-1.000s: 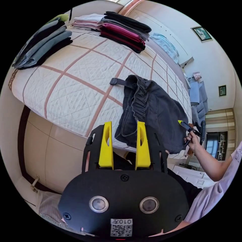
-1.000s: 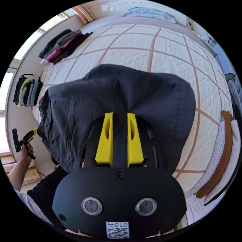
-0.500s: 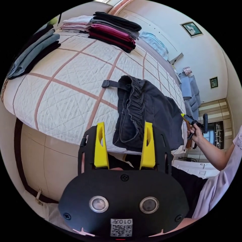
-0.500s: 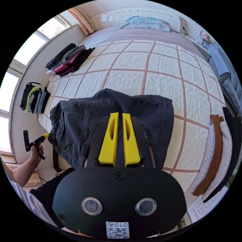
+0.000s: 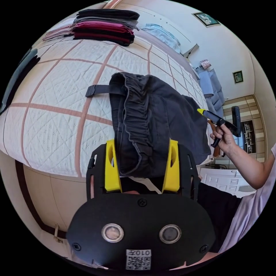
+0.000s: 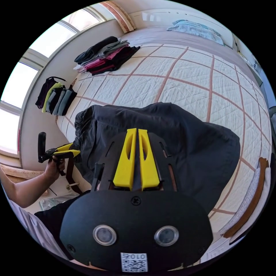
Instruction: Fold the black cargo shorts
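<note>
The black cargo shorts (image 5: 155, 120) lay bunched on the quilted bedspread (image 5: 57, 115), at the bed's near edge, with the gathered elastic waistband hanging over that edge. A black strap with a buckle (image 5: 95, 90) stuck out from the waistband side and lay flat on the quilt.

In the left gripper view, the left gripper (image 5: 142, 164) had its yellow jaws spread wide, one on each side of the drooping waistband fold. The cloth hung between them, but neither jaw could be seen pressing on it. The right gripper (image 5: 205, 112) appeared at the far side of the shorts from the waistband, held in the person's hand (image 5: 225, 138), its yellow tip against the dark fabric.

In the right gripper view, the right gripper (image 6: 135, 156) had its jaws drawn almost together, with a thin strip of dark cloth in the narrow gap between them; it seemed to be pinching the leg end of the shorts (image 6: 161, 138). The left gripper (image 6: 67, 149) was at the waistband end of the shorts, its handle in the person's other hand (image 6: 54, 169).

Beyond the shorts, at the far side of the bedspread, lay a stack of folded clothes (image 5: 106, 26) in black, grey and magenta. A second folded pile (image 6: 56, 97) lay nearer the window side of the shorts.
</note>
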Demonstrator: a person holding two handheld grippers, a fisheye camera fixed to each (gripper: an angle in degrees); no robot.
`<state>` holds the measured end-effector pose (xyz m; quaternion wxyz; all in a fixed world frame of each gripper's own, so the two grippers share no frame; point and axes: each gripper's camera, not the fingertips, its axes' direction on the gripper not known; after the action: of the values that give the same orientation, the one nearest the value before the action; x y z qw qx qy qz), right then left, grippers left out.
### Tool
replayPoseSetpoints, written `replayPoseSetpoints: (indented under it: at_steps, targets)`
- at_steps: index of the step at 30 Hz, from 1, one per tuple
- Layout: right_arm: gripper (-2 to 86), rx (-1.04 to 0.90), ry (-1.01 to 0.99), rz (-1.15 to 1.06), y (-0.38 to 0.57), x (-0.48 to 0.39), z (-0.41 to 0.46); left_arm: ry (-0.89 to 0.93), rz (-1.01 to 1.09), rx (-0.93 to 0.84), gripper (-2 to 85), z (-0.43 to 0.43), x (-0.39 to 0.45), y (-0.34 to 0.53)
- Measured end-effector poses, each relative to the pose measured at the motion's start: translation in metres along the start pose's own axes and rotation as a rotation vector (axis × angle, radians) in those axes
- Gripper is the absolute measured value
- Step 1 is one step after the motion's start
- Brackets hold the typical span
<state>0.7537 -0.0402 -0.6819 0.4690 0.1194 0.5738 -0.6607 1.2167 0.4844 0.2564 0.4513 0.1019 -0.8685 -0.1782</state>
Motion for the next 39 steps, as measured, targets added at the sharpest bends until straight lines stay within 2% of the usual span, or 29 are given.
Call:
replayPoseSetpoints:
  at_steps: [4,6,9,11,15,20,23,24,27,32,35,37,39]
  targets:
    - [3.2,-0.008,-0.013,-0.024,0.002,-0.013,-0.002,0.087,-0.056,0.014,23.3,-0.003,-0.020,-0.008]
    - [3.0,-0.005,-0.021,-0.038,0.001,-0.016,-0.005,0.261,-0.108,0.064,22.4,-0.009,-0.053,-0.005]
    - [2.8,0.012,-0.052,-0.039,0.001,-0.017,-0.009,0.413,-0.081,0.049,20.7,-0.007,-0.077,-0.007]
    - [2.9,0.025,-0.068,-0.036,0.000,-0.020,-0.008,0.440,-0.090,0.028,18.6,-0.007,-0.086,-0.009]
    - [3.0,0.075,-0.048,-0.025,-0.010,-0.039,-0.007,0.312,-0.070,-0.028,9.6,-0.021,-0.080,-0.011]
    - [3.6,0.175,0.010,0.024,-0.018,-0.057,-0.002,0.252,-0.104,-0.023,6.0,-0.038,-0.063,-0.005]
    - [3.8,0.080,0.078,0.010,-0.028,-0.064,0.036,0.319,-0.074,0.017,4.6,-0.050,-0.048,-0.005]
    - [3.8,-0.034,0.110,0.004,-0.034,-0.063,0.061,0.390,-0.060,0.042,4.2,-0.054,-0.044,-0.005]
    - [3.3,-0.032,0.071,0.030,-0.035,-0.059,0.044,0.561,-0.017,0.070,3.3,-0.056,-0.032,-0.005]
    - [2.9,0.154,-0.113,0.077,0.041,-0.060,-0.048,0.636,0.106,0.020,2.3,-0.052,0.002,-0.013]
    - [2.8,0.070,-0.194,0.111,0.107,-0.065,-0.053,0.715,0.176,0.013,1.9,-0.046,0.028,-0.023]
    - [2.8,-0.093,-0.221,0.072,0.147,-0.074,-0.031,0.750,0.234,-0.008,1.6,-0.038,0.051,-0.031]
    - [2.9,-0.124,-0.231,0.067,0.166,-0.073,-0.035,0.759,0.337,-0.061,1.3,-0.023,0.092,-0.044]
